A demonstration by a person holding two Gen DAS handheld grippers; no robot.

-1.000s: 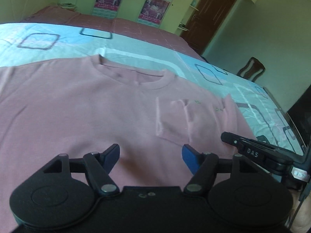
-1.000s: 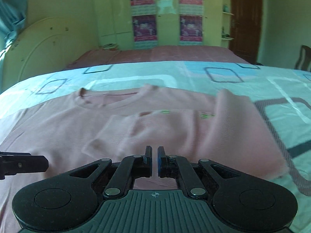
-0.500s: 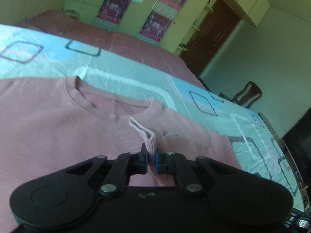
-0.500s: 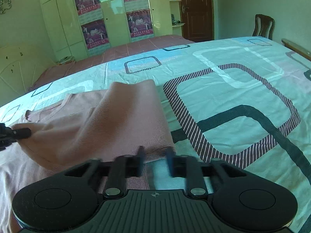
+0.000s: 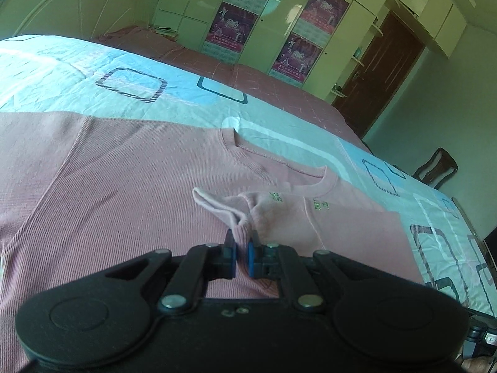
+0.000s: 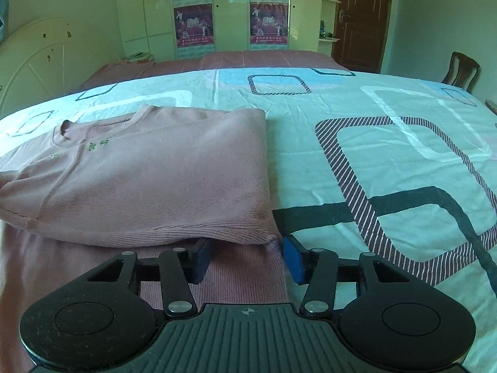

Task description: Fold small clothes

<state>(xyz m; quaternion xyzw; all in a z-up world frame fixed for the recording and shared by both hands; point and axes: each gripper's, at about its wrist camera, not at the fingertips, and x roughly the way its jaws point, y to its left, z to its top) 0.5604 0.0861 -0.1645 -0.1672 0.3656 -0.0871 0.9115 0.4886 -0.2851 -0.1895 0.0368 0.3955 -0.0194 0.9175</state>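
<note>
A pink ribbed sweater (image 5: 130, 186) lies flat on the bed, its right side folded over the body. My left gripper (image 5: 240, 256) is shut on the cuff of the folded sleeve (image 5: 239, 227), which bunches up between the blue pads. In the right wrist view the folded part of the sweater (image 6: 149, 180) lies just ahead. My right gripper (image 6: 247, 259) is open, its pads astride the sweater's lower right hem edge.
The bed has a light blue sheet with dark square outlines (image 6: 388, 161). A maroon cover (image 6: 248, 60) lies at the far end. Wardrobes with posters (image 6: 230, 12), a brown door (image 6: 360, 18) and a wooden chair (image 6: 461, 73) stand beyond.
My left gripper closed on the sleeve cuff and now holds it over the sweater's body. My right gripper opened, let go of the folded side, and now sits low at the hem.
</note>
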